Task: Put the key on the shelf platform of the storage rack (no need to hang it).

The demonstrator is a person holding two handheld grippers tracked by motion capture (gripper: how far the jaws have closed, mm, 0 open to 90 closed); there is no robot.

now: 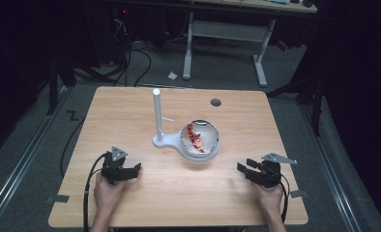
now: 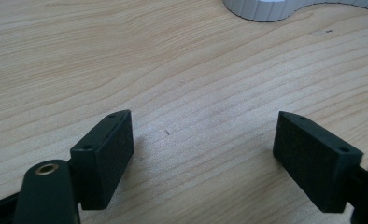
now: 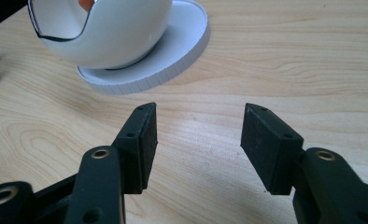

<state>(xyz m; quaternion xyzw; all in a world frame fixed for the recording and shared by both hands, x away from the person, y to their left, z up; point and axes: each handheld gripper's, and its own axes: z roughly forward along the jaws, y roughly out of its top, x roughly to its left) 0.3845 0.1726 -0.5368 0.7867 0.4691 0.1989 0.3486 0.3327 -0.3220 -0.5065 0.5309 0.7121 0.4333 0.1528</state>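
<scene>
A white bowl (image 1: 200, 140) with red and orange pieces inside sits tilted on the round base of a white stand, whose upright post (image 1: 157, 113) rises just to its left. My left gripper (image 1: 136, 169) rests low at the table's near left, jaws wide open over bare wood (image 2: 203, 140). The stand's base (image 2: 261, 9) lies beyond it. At the near right, my right gripper (image 1: 242, 169) points toward the bowl. Its jaws are open with nothing between them (image 3: 198, 135), and the bowl (image 3: 112, 32) on the white base (image 3: 173, 51) lies a short way ahead.
The wooden table (image 1: 130, 106) has a dark round hole (image 1: 215, 102) near its far edge. A white-legged desk (image 1: 227, 34) and cables stand on the floor behind. Bare wood stretches between the two grippers.
</scene>
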